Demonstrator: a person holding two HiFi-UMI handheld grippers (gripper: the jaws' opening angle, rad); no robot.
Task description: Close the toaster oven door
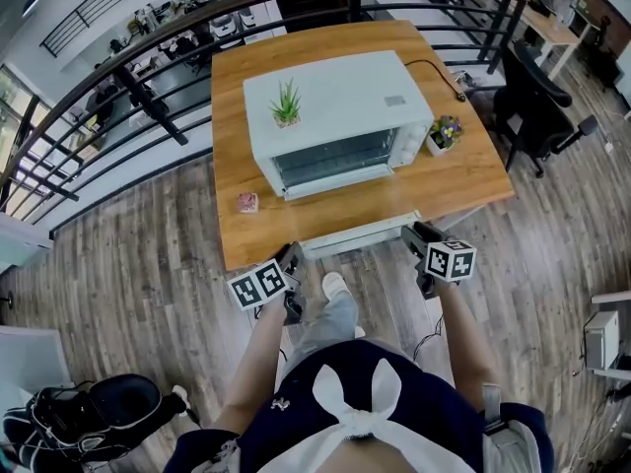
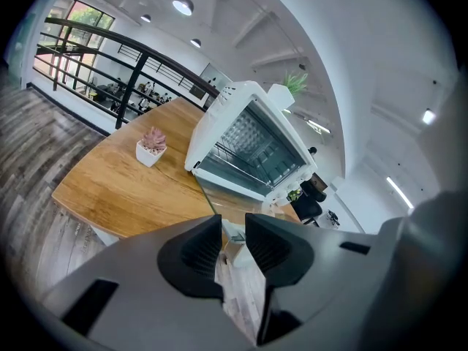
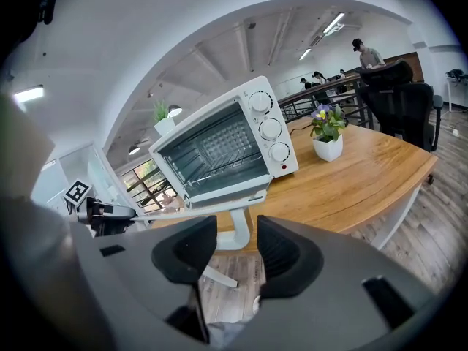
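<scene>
Since it swings on hinges, the door [image 1: 347, 208], lying open and flat before the oven [image 1: 335, 106] on the table [image 1: 463, 175], should lift lightly but rigidly by its white handle [image 1: 360, 235]. The left gripper [image 2: 233, 229] looks clamped on the handle's left end. The right gripper [image 3: 237, 243] stands part-open around its right end, not pressing.

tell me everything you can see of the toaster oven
The toaster oven is white and boxy, standing on the wooden table. Its glass door lies open flat toward the person, white handle at its front edge. It has a wire rack inside, three knobs on one side, a potted plant on top.
</scene>
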